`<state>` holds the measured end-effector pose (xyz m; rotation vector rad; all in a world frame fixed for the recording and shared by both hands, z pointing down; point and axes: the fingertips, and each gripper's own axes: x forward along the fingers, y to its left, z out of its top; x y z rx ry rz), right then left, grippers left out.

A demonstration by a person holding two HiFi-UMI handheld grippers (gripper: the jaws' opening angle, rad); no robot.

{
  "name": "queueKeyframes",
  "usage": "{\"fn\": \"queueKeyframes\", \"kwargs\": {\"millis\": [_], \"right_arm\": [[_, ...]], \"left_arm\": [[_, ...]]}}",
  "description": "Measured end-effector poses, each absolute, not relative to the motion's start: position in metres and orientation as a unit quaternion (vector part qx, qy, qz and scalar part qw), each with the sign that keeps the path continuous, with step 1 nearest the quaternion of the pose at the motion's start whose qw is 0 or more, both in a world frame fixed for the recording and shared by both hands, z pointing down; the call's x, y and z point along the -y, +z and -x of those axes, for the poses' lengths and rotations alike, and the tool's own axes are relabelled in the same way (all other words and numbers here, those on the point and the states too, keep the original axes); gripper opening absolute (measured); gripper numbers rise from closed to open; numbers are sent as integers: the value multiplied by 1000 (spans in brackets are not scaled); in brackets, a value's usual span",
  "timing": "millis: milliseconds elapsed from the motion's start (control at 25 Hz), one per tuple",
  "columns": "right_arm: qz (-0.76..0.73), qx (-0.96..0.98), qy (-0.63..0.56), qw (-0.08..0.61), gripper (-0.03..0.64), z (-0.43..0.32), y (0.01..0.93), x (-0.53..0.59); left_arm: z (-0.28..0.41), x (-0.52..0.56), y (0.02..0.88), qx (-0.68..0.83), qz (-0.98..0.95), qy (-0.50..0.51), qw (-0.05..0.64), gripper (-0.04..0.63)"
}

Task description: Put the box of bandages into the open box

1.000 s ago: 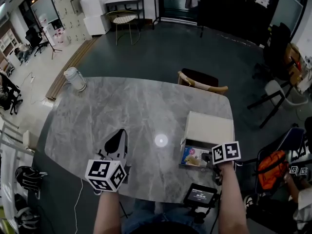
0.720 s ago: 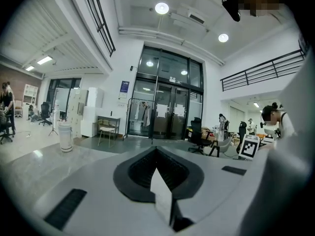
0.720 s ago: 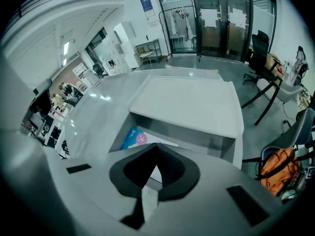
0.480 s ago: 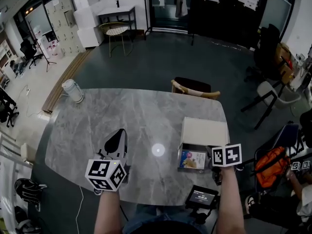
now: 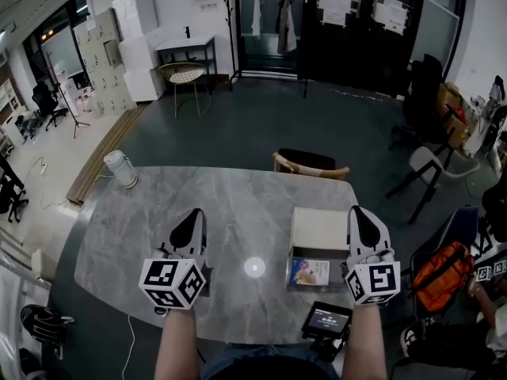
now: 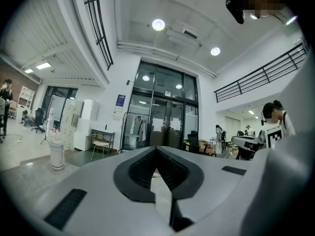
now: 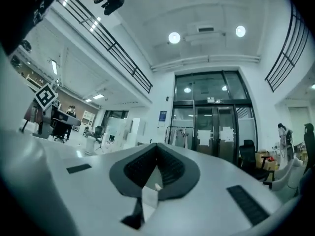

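Fingers [image 5: 363, 226] of right gripper [image 5: 356, 210] beside bandage box [image 5: 310, 271] in open box [image 5: 319, 228]

Left gripper [image 6: 157, 151], jaws meeting tip to tip, angled up into a tall hall. Beyond the jaws stand dark glass doors [image 6: 167, 124], with a clothes rack [image 6: 134, 129] just left of them and a white cylinder [image 6: 57, 154] at far left. A person [image 6: 274, 124] stands at far right.

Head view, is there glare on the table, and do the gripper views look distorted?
Head view: one round glare spot on the grey table. Left and right gripper views: strong fisheye bending, dark corners, bright ceiling lamps.
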<state>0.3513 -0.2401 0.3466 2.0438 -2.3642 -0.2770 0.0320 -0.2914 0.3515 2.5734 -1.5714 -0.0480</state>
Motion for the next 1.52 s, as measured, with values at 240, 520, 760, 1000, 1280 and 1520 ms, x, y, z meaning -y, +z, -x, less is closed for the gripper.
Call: {"fn": "queueKeyframes", "kwargs": {"millis": [240, 520, 760, 1000, 1280, 1520], "right_arm": [[-655, 750, -93, -18, 25, -343, 340, 228], [-662, 744, -86, 0, 25, -374, 342, 210], [-675, 732, -89, 23, 25, -424, 339, 191], [-714, 696, -73, 23, 25, -483, 341, 162], [-763, 644, -56, 13, 25, -529, 348, 130], [-772, 634, -48, 8, 25, -530, 344, 130]], "left_arm": [[-51, 288, 345, 502, -863, -17, 53, 11], [-92, 285, 342, 491, -870, -19, 49, 11], [-136, 277, 345, 491, -869, -21, 51, 11], [-156, 271, 341, 498, -866, -26, 43, 11], [-147, 271, 343, 515, -855, -39, 44, 11], [-145, 275, 330, 505, -862, -45, 32, 11]]}}
